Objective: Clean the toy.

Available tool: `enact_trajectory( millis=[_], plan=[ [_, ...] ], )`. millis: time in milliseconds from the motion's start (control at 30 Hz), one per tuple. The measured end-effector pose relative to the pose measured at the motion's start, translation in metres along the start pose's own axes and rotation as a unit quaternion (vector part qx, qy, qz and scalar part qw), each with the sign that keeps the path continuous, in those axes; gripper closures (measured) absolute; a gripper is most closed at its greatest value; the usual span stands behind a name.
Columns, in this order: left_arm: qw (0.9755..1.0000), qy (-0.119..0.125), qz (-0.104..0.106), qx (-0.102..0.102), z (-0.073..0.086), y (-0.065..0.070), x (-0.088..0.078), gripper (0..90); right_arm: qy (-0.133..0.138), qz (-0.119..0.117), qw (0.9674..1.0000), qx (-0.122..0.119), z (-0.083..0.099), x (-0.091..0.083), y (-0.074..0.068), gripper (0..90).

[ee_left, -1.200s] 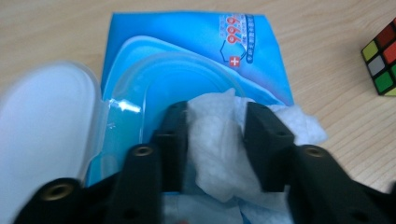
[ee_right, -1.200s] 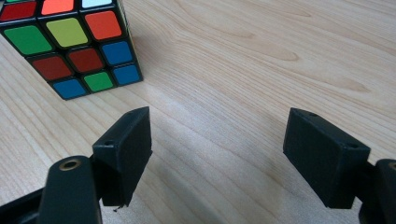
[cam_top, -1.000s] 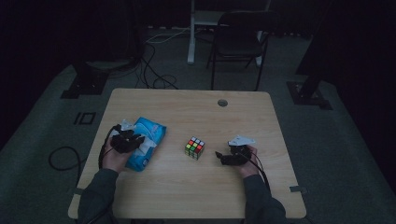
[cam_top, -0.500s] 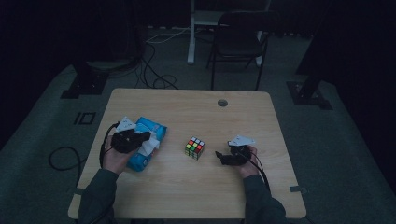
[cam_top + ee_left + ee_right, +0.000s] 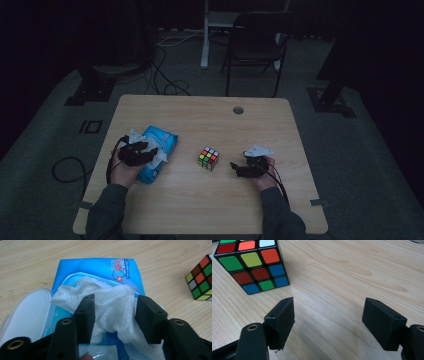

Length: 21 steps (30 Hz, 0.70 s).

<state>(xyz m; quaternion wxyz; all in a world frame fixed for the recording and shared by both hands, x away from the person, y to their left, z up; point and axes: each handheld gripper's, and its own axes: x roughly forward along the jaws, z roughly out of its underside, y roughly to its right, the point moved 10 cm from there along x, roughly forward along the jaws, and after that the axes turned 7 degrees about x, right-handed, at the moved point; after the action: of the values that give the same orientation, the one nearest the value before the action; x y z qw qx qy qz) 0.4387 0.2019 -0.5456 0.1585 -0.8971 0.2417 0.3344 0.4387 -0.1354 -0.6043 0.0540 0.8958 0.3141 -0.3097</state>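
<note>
A blue pack of wet wipes lies at the table's left with its clear lid flipped open. A crumpled white wipe sticks out of the pack. My left gripper hovers over it. Its jaws have just been opening, and the wipe now sits loosely between them. A colourful puzzle cube stands mid-table. My right gripper rests just right of the cube, open, with bare wood between its jaws. The cube lies ahead and to the left of those jaws.
The wooden table has a round cable hole near its far edge. Beyond the table stand a dark chair and cables on the floor. The room is dim.
My left gripper has drawn back slightly over the pack, and its jaws stand wider around the wipe. The right hand and the cube have kept still.
</note>
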Motion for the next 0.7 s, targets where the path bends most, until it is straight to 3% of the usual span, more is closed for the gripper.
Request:
enact_trajectory(
  millis=[100, 200, 267, 367, 500, 700],
  plan=[
    [1.0, -0.008, -0.003, -0.002, 0.002, -0.002, 0.005, 46.7, 0.0, 0.0, 1.0, -0.001, 0.0, 0.0, 0.0, 25.8],
    [0.9998, -0.011, -0.003, -0.013, 0.004, -0.005, 0.007, 53.8, 0.001, 0.0, 1.0, 0.0, 0.0, -0.001, 0.0, 25.9],
    [0.9995, -0.005, 0.018, -0.027, 0.004, -0.006, 0.006, 70.9, 0.001, -0.001, 1.0, 0.0, 0.0, -0.001, 0.0, 25.9],
    [0.9995, 0.002, 0.025, -0.019, 0.001, -0.001, 0.003, 84.3, 0.002, -0.001, 1.0, 0.0, -0.001, -0.001, 0.0, 26.1],
    [0.9986, 0.032, 0.043, -0.004, -0.014, 0.009, -0.007, 86.8, 0.002, -0.002, 1.0, -0.001, -0.001, -0.001, 0.0, 26.9],
    [0.994, 0.076, 0.079, 0.006, -0.045, 0.021, -0.022, 87.4, 0.006, -0.003, 1.0, -0.003, -0.002, -0.001, -0.002, 27.6]
  ],
)
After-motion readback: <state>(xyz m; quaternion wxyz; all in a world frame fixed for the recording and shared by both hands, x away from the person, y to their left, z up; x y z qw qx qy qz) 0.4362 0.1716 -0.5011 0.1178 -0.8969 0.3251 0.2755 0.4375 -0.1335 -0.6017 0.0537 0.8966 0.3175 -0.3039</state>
